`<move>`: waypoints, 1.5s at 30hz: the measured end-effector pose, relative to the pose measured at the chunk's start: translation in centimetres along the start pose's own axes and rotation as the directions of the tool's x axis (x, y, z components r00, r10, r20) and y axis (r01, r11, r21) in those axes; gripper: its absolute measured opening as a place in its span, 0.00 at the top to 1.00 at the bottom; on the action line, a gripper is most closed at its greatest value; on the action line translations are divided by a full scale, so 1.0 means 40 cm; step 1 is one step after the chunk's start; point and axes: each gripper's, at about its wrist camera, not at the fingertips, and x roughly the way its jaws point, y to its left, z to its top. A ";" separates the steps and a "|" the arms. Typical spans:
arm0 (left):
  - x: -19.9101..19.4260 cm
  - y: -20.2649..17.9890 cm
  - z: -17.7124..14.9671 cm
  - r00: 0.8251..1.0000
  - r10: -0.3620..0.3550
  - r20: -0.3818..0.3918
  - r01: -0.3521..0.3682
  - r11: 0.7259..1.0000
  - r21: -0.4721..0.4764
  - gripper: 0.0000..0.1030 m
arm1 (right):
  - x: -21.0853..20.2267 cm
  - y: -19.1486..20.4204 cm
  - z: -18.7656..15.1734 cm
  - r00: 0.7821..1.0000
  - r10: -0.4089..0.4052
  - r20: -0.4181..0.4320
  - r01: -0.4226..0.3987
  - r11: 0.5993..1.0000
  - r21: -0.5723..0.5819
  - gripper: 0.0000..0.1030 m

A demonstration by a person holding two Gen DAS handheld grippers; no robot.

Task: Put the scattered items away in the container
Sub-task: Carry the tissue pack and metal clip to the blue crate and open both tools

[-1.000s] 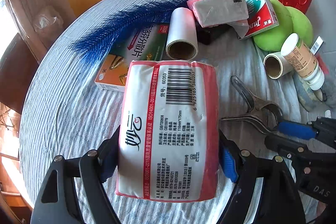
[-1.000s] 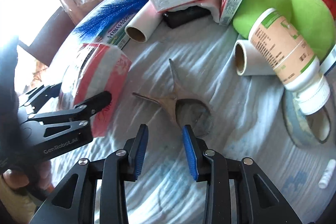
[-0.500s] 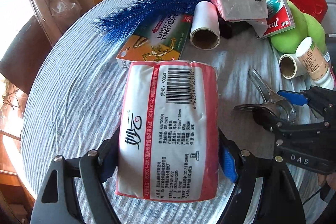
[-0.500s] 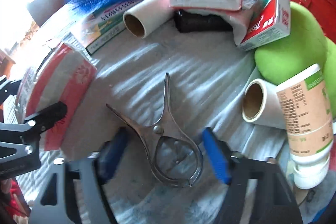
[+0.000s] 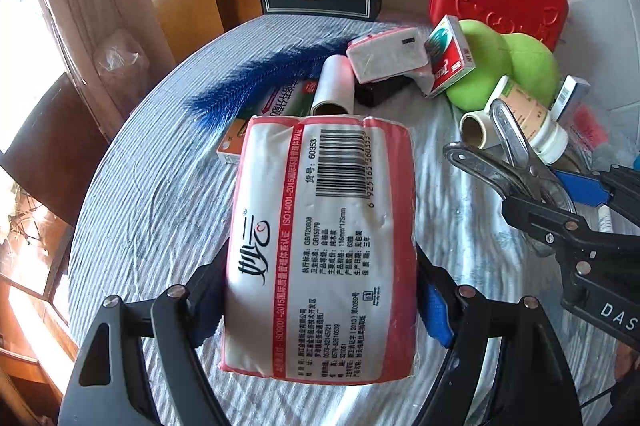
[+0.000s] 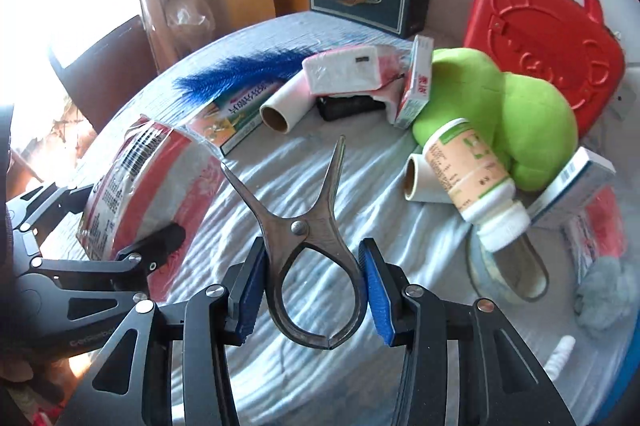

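Blue-striped tablecloth (image 5: 152, 194); left gripper (image 5: 320, 306) clamps tissue pack (image 5: 320, 246), right gripper (image 6: 312, 290) clamps metal clip (image 6: 308, 246).

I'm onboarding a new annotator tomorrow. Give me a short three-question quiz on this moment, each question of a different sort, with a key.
1. True or false: the left gripper holds the tissue pack between its fingers.
2. Multiple choice: what does the right gripper clamp? A) the pill bottle B) the metal clip C) the blue feather
3. Fill in: the pill bottle leans against the ____ plush toy.

Key: 1 true; 2 B; 3 green
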 end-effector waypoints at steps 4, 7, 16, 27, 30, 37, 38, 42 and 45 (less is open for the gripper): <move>-0.092 -0.052 0.006 0.997 -0.039 0.065 0.037 0.999 0.032 0.23 | -0.133 -0.033 -0.034 0.996 -0.070 0.060 0.068 0.997 0.037 0.57; -0.166 -0.093 0.013 0.989 -0.094 0.118 0.084 0.993 0.083 0.23 | -0.244 -0.066 -0.064 0.987 -0.129 0.094 0.121 0.988 0.092 0.57; -0.362 -0.237 0.032 0.907 -0.349 0.235 0.283 0.920 0.272 0.23 | -0.585 -0.120 -0.180 0.897 -0.415 0.153 0.358 0.884 0.301 0.57; -0.651 -0.591 0.002 0.747 -0.592 0.302 0.402 0.764 0.504 0.23 | -0.982 -0.274 -0.403 0.716 -0.663 0.219 0.474 0.692 0.545 0.57; -0.750 -0.727 -0.024 0.698 -0.643 0.316 0.427 0.727 0.537 0.23 | -1.106 -0.347 -0.505 0.653 -0.724 0.221 0.499 0.632 0.594 0.57; -0.960 -1.106 -0.147 0.641 -0.715 0.281 0.470 0.654 0.593 0.23 | -1.357 -0.587 -0.789 0.589 -0.791 0.169 0.501 0.521 0.691 0.56; -0.982 -1.158 -0.167 0.635 -0.722 0.274 0.467 0.642 0.608 0.23 | -1.373 -0.630 -0.825 0.594 -0.789 0.156 0.497 0.513 0.700 0.56; -1.014 -1.332 -0.247 0.671 -0.696 0.256 0.421 0.642 0.641 0.23 | -1.407 -0.767 -0.940 0.627 -0.771 0.110 0.494 0.503 0.709 0.56; -0.993 -1.421 -0.289 0.721 -0.661 0.206 0.398 0.639 0.658 0.23 | -1.403 -0.832 -0.998 0.658 -0.746 0.108 0.472 0.520 0.712 0.57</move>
